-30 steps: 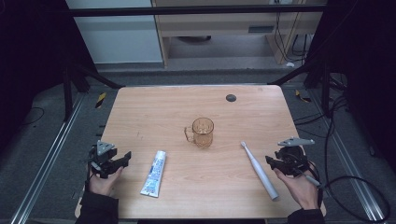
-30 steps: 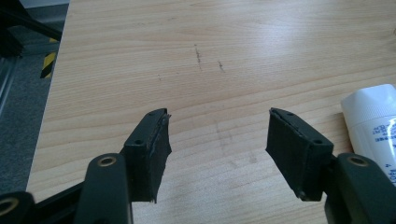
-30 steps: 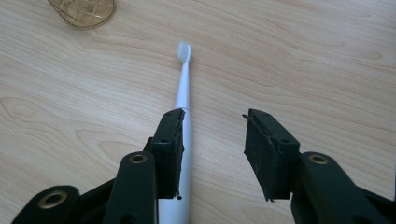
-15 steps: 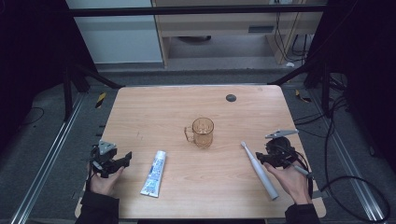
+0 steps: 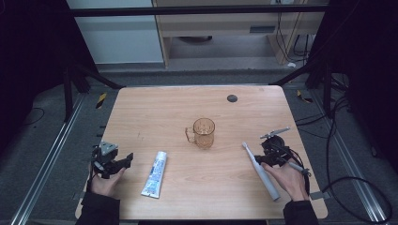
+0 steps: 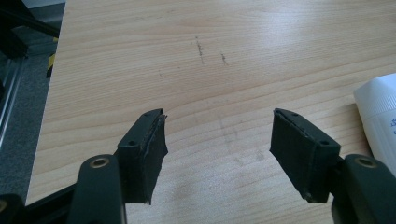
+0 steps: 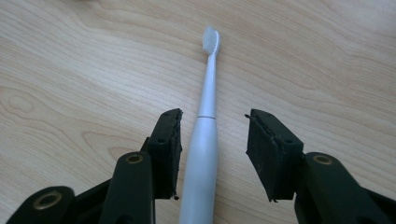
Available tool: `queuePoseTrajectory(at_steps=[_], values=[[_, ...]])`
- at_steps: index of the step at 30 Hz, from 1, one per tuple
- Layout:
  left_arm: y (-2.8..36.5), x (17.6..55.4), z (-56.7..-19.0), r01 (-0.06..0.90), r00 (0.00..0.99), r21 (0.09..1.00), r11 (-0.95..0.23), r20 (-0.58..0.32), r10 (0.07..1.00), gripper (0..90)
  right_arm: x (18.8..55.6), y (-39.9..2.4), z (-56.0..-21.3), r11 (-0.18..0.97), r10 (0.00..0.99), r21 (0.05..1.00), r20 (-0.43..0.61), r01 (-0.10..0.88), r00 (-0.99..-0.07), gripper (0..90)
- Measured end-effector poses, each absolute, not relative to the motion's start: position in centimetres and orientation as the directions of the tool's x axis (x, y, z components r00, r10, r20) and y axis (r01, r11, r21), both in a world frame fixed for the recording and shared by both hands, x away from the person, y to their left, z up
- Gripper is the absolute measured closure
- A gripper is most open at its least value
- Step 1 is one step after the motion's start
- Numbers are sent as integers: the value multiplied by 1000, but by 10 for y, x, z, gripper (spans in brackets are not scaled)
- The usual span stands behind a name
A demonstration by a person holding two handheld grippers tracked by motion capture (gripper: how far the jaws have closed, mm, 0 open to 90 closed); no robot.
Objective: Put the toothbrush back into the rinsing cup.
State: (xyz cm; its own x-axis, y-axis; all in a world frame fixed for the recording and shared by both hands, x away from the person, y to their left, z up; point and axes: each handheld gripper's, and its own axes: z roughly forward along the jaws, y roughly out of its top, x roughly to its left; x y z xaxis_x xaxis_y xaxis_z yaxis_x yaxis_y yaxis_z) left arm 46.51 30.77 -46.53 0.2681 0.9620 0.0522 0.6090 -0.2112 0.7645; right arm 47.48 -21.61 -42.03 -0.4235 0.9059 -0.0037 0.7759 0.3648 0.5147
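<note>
The right hand-held gripper (image 7: pixel 212 140) straddles the white toothbrush (image 7: pixel 204 140), jaws part open after closing slightly, pads not pressing its smooth handle. The toothbrush lies flat near the wooden tabletop's (image 5: pixel 187 108) right edge. The left hand-held gripper (image 6: pixel 217 140) gapes wide, empty, beside a white tube (image 5: pixel 155 173).

Bright tabletop, dark surroundings, sharp.

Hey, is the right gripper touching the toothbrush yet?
Cannot tell. In the right gripper view the right gripper straddles the toothbrush: a clear gap on one side, the other pad too close to judge.
</note>
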Motion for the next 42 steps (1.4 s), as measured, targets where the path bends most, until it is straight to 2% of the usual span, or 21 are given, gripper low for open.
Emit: queuePoseTrajectory(at_steps=[23,42], values=[[306,467,-468,623,277,748,-229,63,959,341,492,-208,-443,405,892,407,23,819,-452,564],[306,468,-468,624,278,746,-233,66,958,340,498,-211,-460,405,897,338,31,849,-441,589]])
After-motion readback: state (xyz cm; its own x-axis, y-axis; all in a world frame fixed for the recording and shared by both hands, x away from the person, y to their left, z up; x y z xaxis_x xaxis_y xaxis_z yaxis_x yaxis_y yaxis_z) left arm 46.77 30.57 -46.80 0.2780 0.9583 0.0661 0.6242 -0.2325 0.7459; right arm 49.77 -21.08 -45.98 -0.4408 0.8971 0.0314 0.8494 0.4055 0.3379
